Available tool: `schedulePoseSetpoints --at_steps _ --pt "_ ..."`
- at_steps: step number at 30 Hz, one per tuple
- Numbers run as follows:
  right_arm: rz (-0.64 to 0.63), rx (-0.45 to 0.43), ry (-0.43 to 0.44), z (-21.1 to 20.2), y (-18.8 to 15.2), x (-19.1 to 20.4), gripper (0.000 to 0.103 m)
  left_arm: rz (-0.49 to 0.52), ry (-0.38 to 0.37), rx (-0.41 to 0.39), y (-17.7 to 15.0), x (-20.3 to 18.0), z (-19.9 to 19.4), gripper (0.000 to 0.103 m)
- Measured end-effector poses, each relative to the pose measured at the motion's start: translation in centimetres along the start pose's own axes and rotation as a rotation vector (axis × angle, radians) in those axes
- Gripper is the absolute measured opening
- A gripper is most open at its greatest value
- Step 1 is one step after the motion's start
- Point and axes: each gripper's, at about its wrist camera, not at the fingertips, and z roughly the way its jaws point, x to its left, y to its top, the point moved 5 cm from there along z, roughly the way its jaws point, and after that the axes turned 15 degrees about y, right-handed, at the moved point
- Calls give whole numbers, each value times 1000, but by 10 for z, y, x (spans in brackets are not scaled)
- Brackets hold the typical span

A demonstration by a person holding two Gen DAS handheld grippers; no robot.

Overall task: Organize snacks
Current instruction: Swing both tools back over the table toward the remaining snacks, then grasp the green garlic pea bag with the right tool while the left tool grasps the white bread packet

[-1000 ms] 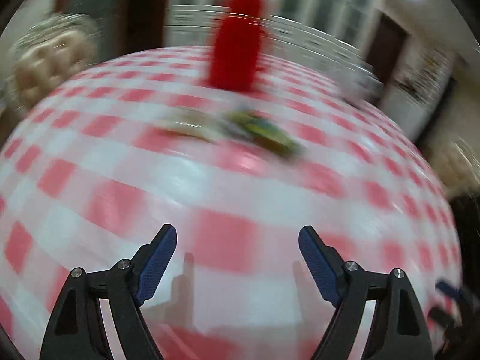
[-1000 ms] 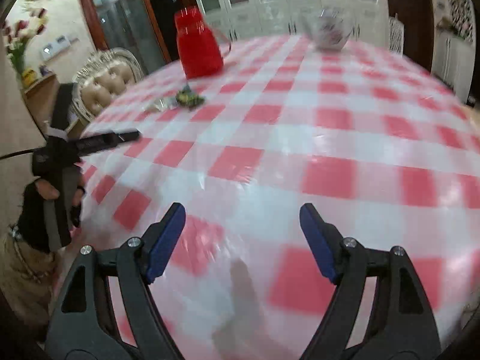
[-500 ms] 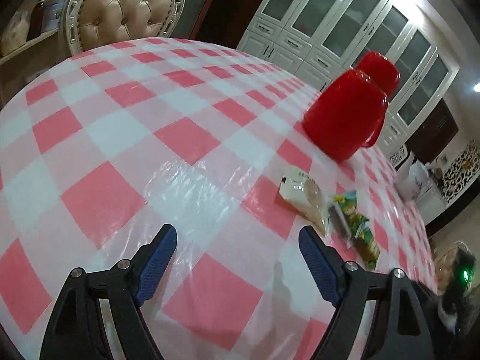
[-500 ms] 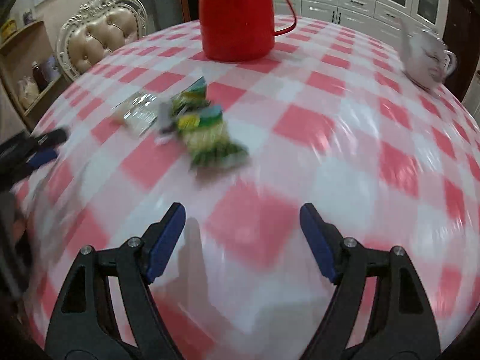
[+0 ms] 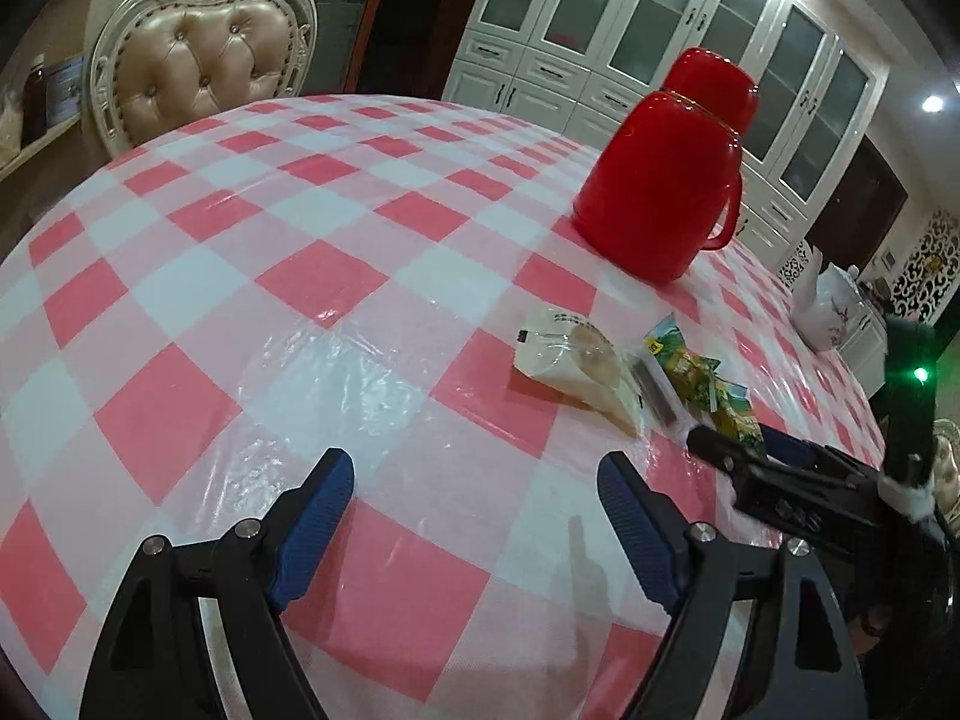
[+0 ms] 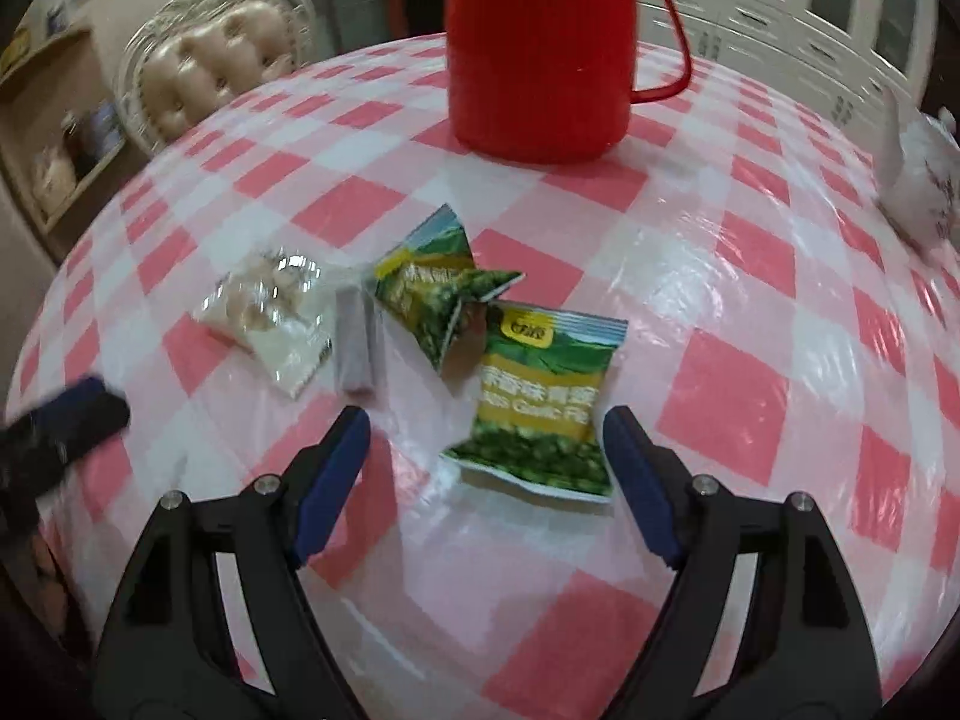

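Several snack packets lie together on the red-and-white checked tablecloth (image 6: pixel 750 276). A green pea packet (image 6: pixel 540 402) lies flat between the fingers of my right gripper (image 6: pixel 486 426), whose jaws are closing; the pads are not on it. Behind it lie a second green packet (image 6: pixel 432 294), a grey bar (image 6: pixel 354 336) and a clear packet of pale snacks (image 6: pixel 270 312). My left gripper (image 5: pixel 477 474) hovers open over bare cloth, left of the clear packet (image 5: pixel 570 360). In the left wrist view my right gripper (image 5: pixel 744 450) reaches in over the green packets (image 5: pixel 696 372).
A red jug (image 6: pixel 540 48) with a handle stands just behind the snacks. A white teapot (image 6: pixel 918 180) sits at the far right. A padded chair (image 5: pixel 204 72) stands beyond the table's far left edge, and white cabinets (image 5: pixel 600 30) line the back wall.
My right gripper has swept in toward the snacks, so the green packet now lies between its fingers, which have narrowed. It has also come into the left wrist view. My left gripper shifted slightly.
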Motion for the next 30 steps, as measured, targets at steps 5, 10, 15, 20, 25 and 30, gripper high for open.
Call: schedulePoseSetpoints --at_steps 5,10,15,20,25,30 --pt "62 -23 -86 -12 -9 6 47 0 -19 -3 -1 4 -3 84" --pt "1 -76 -52 -65 -65 31 38 34 -54 0 -6 -7 -7 84" --pt "3 -137 -5 -113 -112 39 38 129 -67 2 -3 -37 -2 84" --pt "37 -137 39 -117 -128 37 38 308 9 20 12 -67 28 84" --pt "155 -115 112 -109 -130 17 38 406 54 15 27 -92 56 84" --pt "121 -102 99 -107 -131 24 39 468 39 5 32 -104 64 84"
